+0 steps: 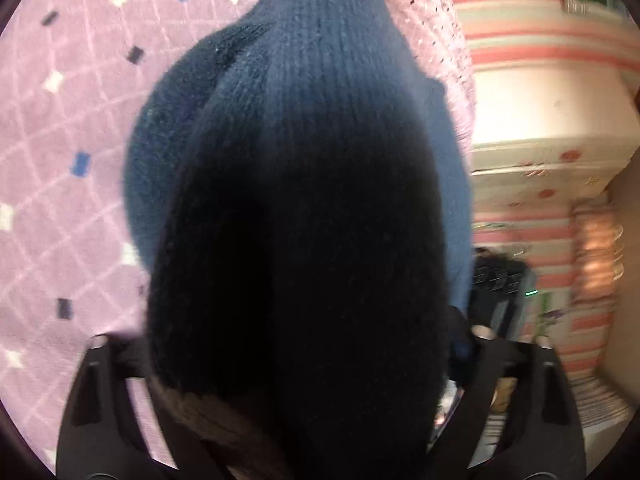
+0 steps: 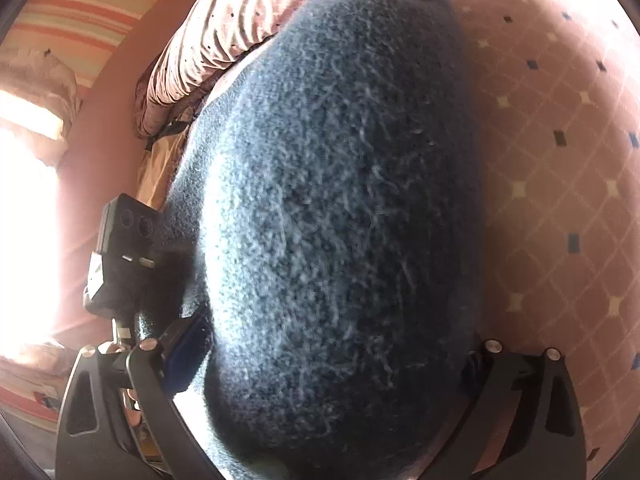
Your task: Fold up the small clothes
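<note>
Left wrist view: dark navy knit garment (image 1: 296,208) fills the centre from 12 to 6 o'clock, draped right over my left gripper (image 1: 304,364), so fingertips are hidden. Only the black finger arms show, at 7 and 5 o'clock. Can't tell if the jaws are wide, narrow or pinching the knit; cloth blocks the gap. Ribbed knit side faces the lens, upper part lit blue, lower part in deep shadow. Behind it, from 7 thru 12 o'clock, lilac bedspread (image 1: 72,184) w/ white diamond grid and small blue/black squares. At 1–4 o'clock, striped pink-and-pale fabric (image 1: 532,32), blurry. Dark device w/ a small green light at 4 o'clock is likely the other gripper; too blurred to be sure.

Right wrist view: same garment (image 2: 332,216), fuzzy fleecy side toward the lens, covering centre and my right gripper (image 2: 324,364). Finger arms visible at 7 and 5 o'clock, tips buried under cloth, so jaw state can't be told here either. Bedspread (image 2: 560,152) at 1–5 o'clock. Bunched pink dotted cloth (image 2: 208,40) at 11 o'clock, touching the garment's upper edge. Left gripper's black body (image 2: 120,264) at 9 o'clock, just beside the garment. Bright glare at 9 o'clock edge.
</note>
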